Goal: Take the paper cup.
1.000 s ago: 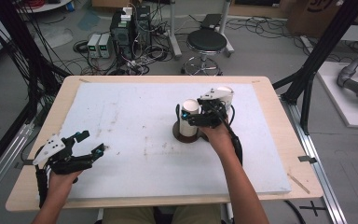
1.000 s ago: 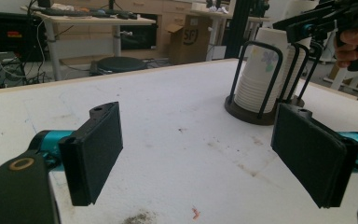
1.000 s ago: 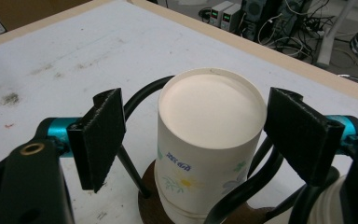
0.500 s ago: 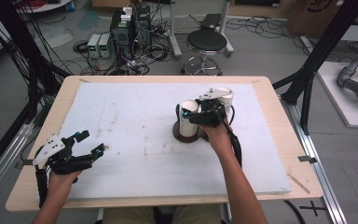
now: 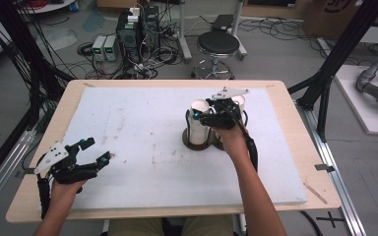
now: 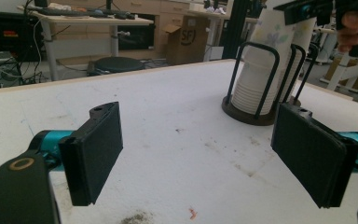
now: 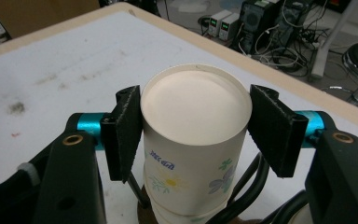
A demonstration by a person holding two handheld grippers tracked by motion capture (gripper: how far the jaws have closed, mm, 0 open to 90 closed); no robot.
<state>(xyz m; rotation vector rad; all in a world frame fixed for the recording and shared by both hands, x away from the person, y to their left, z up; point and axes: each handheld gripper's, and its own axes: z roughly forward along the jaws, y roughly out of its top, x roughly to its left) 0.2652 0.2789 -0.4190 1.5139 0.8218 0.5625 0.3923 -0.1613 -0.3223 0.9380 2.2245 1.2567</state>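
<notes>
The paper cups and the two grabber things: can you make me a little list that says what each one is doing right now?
work in hand: taking the top cup off a stack
right gripper: jaws have just closed on the top paper cup, pads pressing its sides
cup: upside down, flower print, topmost of its stack
cup holder: dark round base with black wire loops, two stacks of cups, on the white table top
left gripper: jaws wide open, nothing between them, low over the table near its front left corner
</notes>
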